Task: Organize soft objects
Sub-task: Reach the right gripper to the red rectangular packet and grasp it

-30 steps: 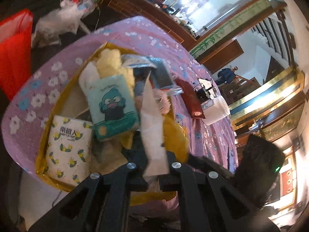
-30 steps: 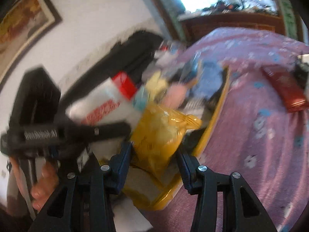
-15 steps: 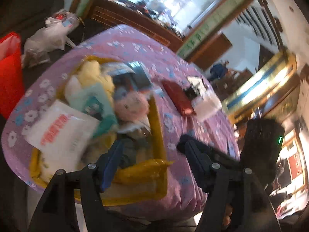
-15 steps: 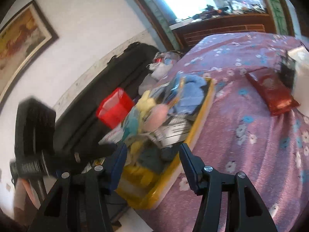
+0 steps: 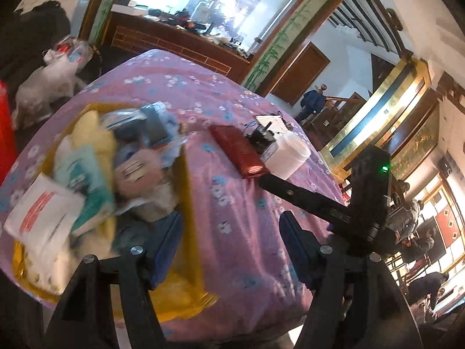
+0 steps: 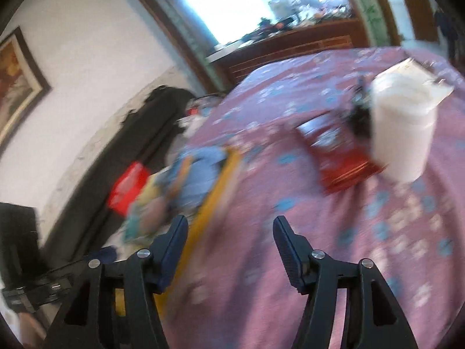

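A round table [image 5: 232, 203] fills both views, draped in a smooth purple cloth printed with small white and blue flowers, its edge curving down out of sight. On its left part lies a shallow yellow tray [image 5: 189, 203] with a straight raised rim, heaped with soft objects [image 5: 96, 171]: a crinkly white tissue pack with red print, a teal pack, a fuzzy pale-yellow piece, a pink plush and plastic-wrapped blue items. They spill to the tray's rim.

Right of the tray the cloth is bare up to a flat, glossy red packet [image 5: 238, 152]; just beyond it stands a white cylindrical roll [image 5: 287, 154] with a small black device beside it. A red bin [image 6: 128, 187] and a dark sofa stand past the table's left edge.

The left gripper [image 5: 231, 241] hangs over the tray's near right corner, jaws wide, nothing between them. The right gripper [image 6: 229, 250], blurred, has just been spreading its jaws and is empty, over the tray's rim and bare cloth.
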`<move>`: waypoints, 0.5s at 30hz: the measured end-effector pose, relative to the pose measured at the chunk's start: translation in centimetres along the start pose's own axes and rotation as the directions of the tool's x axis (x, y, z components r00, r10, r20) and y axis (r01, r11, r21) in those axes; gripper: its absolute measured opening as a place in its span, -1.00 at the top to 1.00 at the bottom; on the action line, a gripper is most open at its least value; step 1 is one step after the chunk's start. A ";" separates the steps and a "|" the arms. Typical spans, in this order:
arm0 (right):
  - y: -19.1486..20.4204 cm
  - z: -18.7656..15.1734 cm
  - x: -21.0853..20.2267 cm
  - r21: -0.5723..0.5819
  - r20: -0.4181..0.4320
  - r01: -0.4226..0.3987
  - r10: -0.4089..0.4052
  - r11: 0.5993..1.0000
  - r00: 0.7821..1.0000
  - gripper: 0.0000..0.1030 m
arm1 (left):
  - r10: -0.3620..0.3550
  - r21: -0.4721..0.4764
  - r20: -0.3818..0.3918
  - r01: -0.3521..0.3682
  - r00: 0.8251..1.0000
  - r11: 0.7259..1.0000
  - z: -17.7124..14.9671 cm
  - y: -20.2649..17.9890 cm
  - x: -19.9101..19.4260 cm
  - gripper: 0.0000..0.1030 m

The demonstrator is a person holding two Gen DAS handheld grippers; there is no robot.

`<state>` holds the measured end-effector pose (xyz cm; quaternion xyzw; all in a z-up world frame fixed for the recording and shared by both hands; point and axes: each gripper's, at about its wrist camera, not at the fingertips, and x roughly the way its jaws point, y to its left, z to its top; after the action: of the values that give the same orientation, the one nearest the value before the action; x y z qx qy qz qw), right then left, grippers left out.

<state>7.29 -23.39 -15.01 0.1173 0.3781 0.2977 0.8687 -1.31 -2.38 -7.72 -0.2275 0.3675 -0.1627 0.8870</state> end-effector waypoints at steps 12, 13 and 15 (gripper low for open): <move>-4.9 7.6 10.1 -0.144 -0.124 0.422 -0.439 0.895 0.890 -0.47 | 0.007 -0.009 -0.018 -0.007 1.000 1.000 2.4 -1.2 4.1 -0.32; -5.0 7.6 10.6 -0.148 -0.106 0.464 -0.480 0.874 0.871 -0.47 | 0.007 -0.010 -0.021 -0.007 1.000 1.000 2.4 -1.0 4.2 -0.32; -5.1 7.5 12.2 -0.191 -0.121 0.505 -0.530 0.842 0.839 -0.48 | 0.002 -0.015 -0.030 -0.003 1.000 1.000 2.4 -0.9 4.5 -0.32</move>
<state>21.48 -19.91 -19.28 -0.0813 0.4443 0.0880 0.8878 3.42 -4.53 -8.36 -0.2310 0.3824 -0.1624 0.8798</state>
